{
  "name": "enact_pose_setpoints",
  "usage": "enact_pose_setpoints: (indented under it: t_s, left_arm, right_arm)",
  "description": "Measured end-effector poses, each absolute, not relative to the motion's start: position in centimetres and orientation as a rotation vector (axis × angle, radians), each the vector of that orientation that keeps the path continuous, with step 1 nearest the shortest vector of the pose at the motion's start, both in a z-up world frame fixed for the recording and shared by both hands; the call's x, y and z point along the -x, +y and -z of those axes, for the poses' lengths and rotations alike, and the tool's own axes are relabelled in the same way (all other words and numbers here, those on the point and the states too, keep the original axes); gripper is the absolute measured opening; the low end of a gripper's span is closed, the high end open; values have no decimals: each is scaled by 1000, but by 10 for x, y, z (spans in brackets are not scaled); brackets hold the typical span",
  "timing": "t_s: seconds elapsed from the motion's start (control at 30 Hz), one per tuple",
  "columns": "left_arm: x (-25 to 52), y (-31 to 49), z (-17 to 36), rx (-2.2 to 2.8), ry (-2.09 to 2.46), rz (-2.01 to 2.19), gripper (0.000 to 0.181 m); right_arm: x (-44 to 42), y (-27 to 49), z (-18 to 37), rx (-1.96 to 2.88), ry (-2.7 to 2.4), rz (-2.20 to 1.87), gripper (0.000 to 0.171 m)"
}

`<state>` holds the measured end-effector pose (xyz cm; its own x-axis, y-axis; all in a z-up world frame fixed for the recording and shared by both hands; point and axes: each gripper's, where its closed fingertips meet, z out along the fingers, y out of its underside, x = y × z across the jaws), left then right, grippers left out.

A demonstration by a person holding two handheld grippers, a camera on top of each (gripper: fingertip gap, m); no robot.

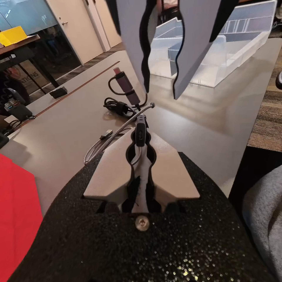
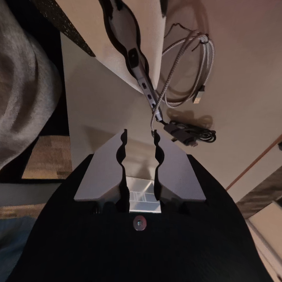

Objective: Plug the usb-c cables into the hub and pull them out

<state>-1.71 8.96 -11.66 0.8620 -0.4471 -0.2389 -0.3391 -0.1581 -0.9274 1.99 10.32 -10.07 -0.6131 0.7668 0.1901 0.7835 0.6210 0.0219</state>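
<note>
The left gripper is closed tight on the hub, a thin grey bar held on its edge between the 2 fingers. From the right wrist view, 3 small ports show in a row along the side of the hub.

The right gripper is open and holds nothing. Its 2 fingers stand apart, with a gap between them. In the left wrist view it hangs down from the top, with its tips just above the far end of the hub.

There are 2 cables. 1 is a silver braided cable. It lies in a loop on the worktop, and 1 flat plug on it rests free. Its other end runs up across the hub and sticks out in the air near the tips of the right gripper. I cannot tell if it sits in a port.

The other is a black cable, rolled into a bundle on the worktop. It has a dark grey plug block and joins the far end of the hub.

1 clear plastic box sits behind them at the back of the worktop.
</note>
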Motion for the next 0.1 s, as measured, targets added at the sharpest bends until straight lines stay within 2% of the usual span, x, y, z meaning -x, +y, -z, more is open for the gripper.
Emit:
enact_pose_setpoints:
  t_s: [0.03,0.1]
  left_arm:
    - [17,89,117,1764,606,105,6]
    - [17,89,117,1762,615,100,6]
  right_arm:
    - [-18,103,103,1271,-2716,179,33]
    - [-13,110,108,1238,-2752,248,31]
